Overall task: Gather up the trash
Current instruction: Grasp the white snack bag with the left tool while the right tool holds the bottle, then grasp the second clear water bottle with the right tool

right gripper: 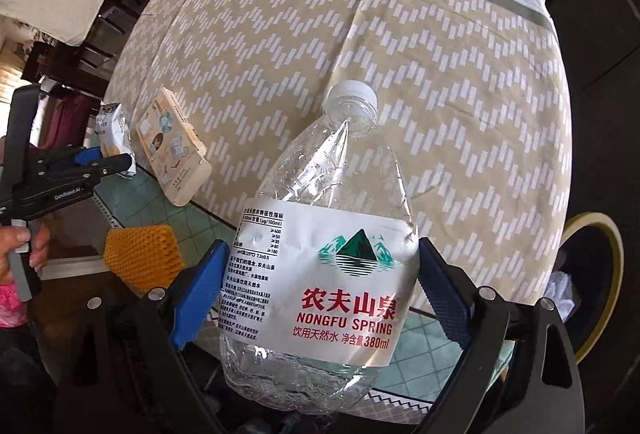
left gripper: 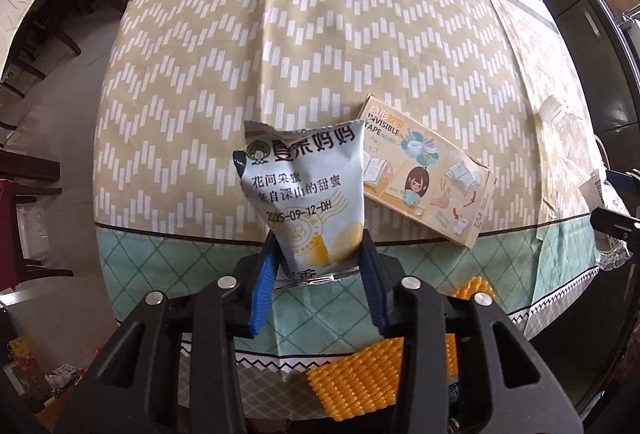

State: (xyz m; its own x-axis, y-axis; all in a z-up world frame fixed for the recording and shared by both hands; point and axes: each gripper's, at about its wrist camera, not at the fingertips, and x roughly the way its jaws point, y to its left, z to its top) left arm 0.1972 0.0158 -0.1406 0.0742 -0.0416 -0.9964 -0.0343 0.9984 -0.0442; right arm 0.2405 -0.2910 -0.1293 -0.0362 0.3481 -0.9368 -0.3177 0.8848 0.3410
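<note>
A white-blue snack packet (left gripper: 304, 186) stands upright at the table's near edge, and my left gripper (left gripper: 320, 246) is shut on its lower end, pointing straight down. The right wrist view shows that same gripper (right gripper: 120, 164) pinching the packet (right gripper: 114, 134). Just right of the packet, a flat invisible-tape box (left gripper: 428, 178) lies on the cloth. My right gripper (right gripper: 320, 246) is shut on a crumpled clear water bottle (right gripper: 332, 162) at its white label, with the cap pointing away from me. The bottle hangs above the table's near right edge.
A patterned tablecloth (left gripper: 320, 34) covers the table. A yellow foam net (right gripper: 140, 254) sits below the table's near edge. A dark bin with a yellow rim (right gripper: 592, 274) stands to the right of the table. A person's hand (right gripper: 24, 246) holds the left gripper's handle.
</note>
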